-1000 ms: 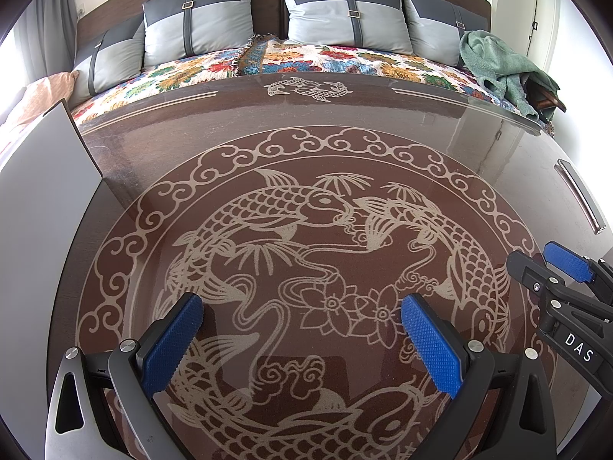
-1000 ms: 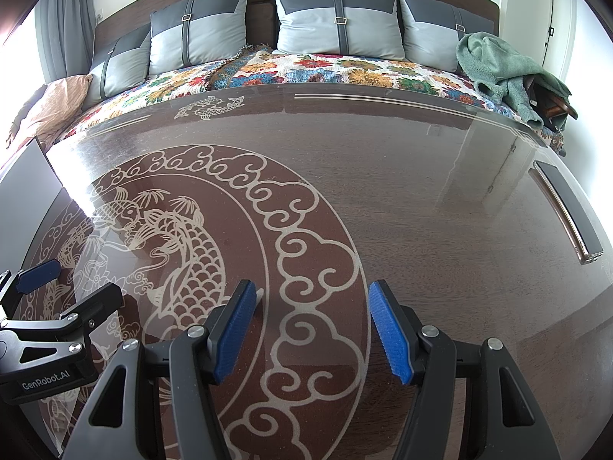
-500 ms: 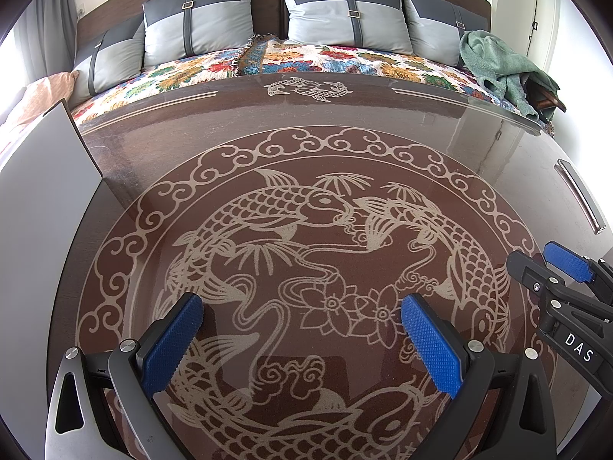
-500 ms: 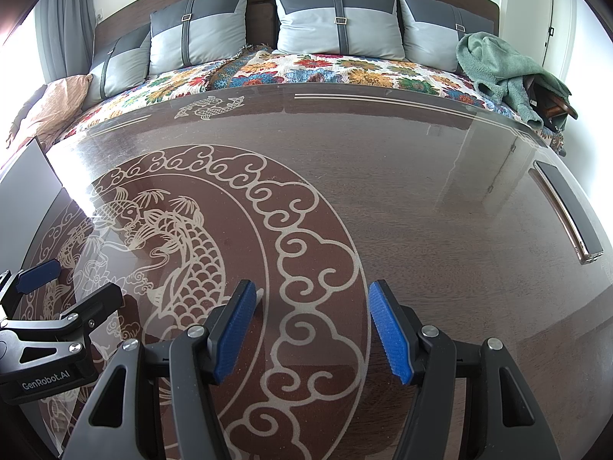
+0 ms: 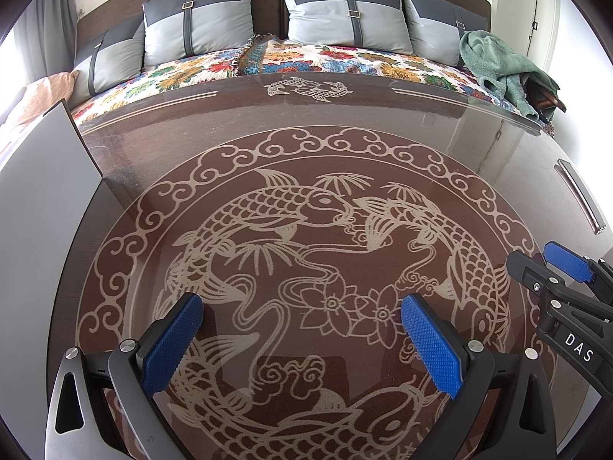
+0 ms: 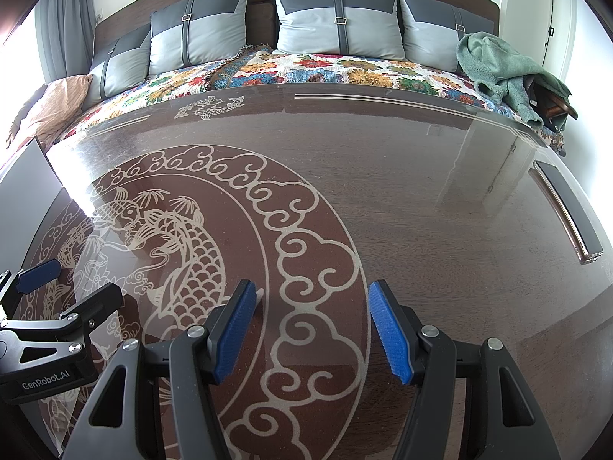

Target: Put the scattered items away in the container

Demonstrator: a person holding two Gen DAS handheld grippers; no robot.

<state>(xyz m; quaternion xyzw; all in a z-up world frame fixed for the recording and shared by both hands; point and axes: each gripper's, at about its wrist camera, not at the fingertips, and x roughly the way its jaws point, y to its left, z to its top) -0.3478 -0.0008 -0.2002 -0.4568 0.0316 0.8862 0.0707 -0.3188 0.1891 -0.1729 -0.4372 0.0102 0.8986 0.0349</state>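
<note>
No scattered items and no container show in either view. My left gripper (image 5: 302, 306) is open and empty, low over the brown table's fish pattern (image 5: 291, 230). My right gripper (image 6: 312, 293) is open and empty over the scrolled border of the pattern (image 6: 306, 253). The right gripper also shows at the right edge of the left wrist view (image 5: 544, 264). The left gripper shows at the left edge of the right wrist view (image 6: 72, 287). They sit side by side, apart.
A glossy brown table (image 6: 421, 199) fills both views. A grey-white flat panel (image 5: 38, 199) stands at its left edge. A dark bar (image 6: 567, 211) lies near the right edge. Behind is a bed with a floral cover (image 5: 345, 57), grey pillows and a green towel (image 5: 502, 65).
</note>
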